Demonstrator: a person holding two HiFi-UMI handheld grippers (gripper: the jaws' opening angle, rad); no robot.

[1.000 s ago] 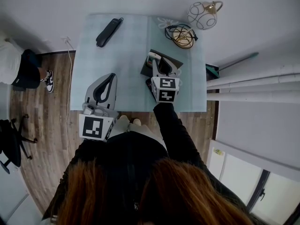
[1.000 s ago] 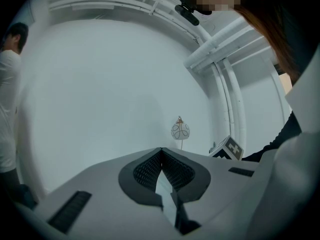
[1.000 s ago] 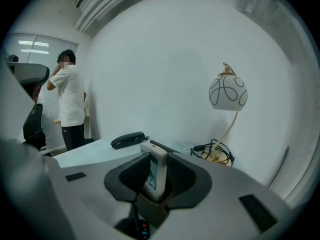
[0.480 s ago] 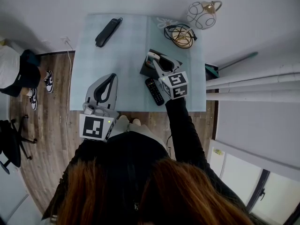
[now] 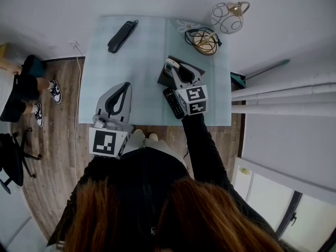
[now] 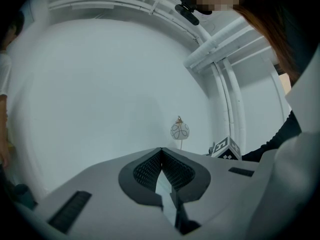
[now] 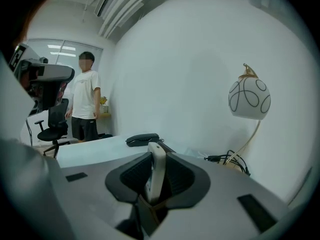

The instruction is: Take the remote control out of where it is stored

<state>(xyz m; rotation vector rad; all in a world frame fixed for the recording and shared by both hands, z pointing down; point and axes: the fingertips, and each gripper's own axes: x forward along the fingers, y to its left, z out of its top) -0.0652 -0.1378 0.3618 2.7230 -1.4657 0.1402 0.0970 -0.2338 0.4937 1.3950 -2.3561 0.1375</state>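
- Now the right gripper (image 7: 158,156) has just been closing its jaws, and a pale remote control (image 7: 155,181) stands upright between them. The pads look pressed on its two broad faces, with the jaws at a fairly narrow gap.
- The remote control's lower end is down inside a dark holder (image 5: 161,81), so it is gripped but not yet out. I read this as the grasp step, with the lift yet to come.
- The next move, as I judge it, is a straight pull along the remote control's own length until its bottom clears the holder's rim. Nothing pins the holder down, so a skewed pull could drag or tip it.
- The left gripper (image 6: 161,154) has its jaws tip to tip with nothing between them. It hangs over the near left of the worktop (image 5: 142,62), well apart from the holder. If the holder starts to rise with the pull, this is the gripper free to steady it.
- Further out, a black remote (image 5: 172,103) lies flat on the worktop just beside the holder, on the near side. Any set-down needs to land clear of it.
- A handset (image 5: 122,35) at the far left and a lamp (image 5: 229,16) at the far right corner are both well out of the way.
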